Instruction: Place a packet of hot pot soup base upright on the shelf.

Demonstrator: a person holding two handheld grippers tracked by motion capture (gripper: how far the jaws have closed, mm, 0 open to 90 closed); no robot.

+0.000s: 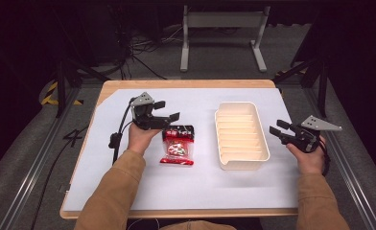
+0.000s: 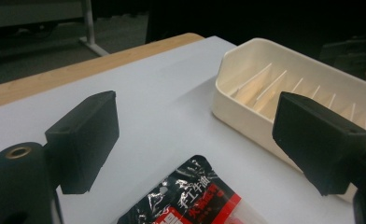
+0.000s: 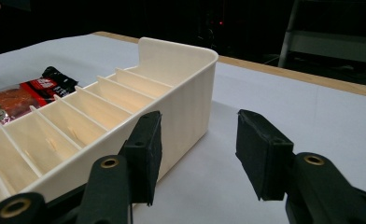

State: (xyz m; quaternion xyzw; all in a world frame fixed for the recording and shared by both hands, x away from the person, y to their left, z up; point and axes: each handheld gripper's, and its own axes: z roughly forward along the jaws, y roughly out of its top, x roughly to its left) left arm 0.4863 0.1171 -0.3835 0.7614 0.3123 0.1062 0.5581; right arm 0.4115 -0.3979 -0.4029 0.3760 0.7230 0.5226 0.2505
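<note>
While a person sits at the near edge of a wooden table (image 1: 186, 84) covered by a white sheet (image 1: 200, 182), each hand holds a black two-jaw gripper above the surface. Taking the middle of the table as the centre of a clock face, with twelve o'clock at the far edge, the left gripper (image 1: 168, 110) hovers at about ten o'clock. Its jaws stand wide apart with nothing between them, and they point toward three o'clock, just over the far end of a snack packet (image 1: 178, 145).

That packet lies flat on the sheet at roughly eight o'clock, close to the centre, with its long side running from near to far. It is red and black with a clear window showing food inside, and white printed characters mark its black top strip. From the left gripper view, the packet's top corner (image 2: 190, 198) sits below and between the open jaws, untouched.

A cream plastic tray (image 1: 242, 165) with thin upright dividers rests at about three o'clock, just beside the packet, and its compartments hold nothing. The right gripper (image 1: 279, 128) hangs at about four o'clock, near the tray's outer wall, with jaws pointing toward nine o'clock. In the right gripper view those jaws are parted and hold nothing, one pad (image 3: 146, 154) close against the tray's wall (image 3: 190, 107).
</note>
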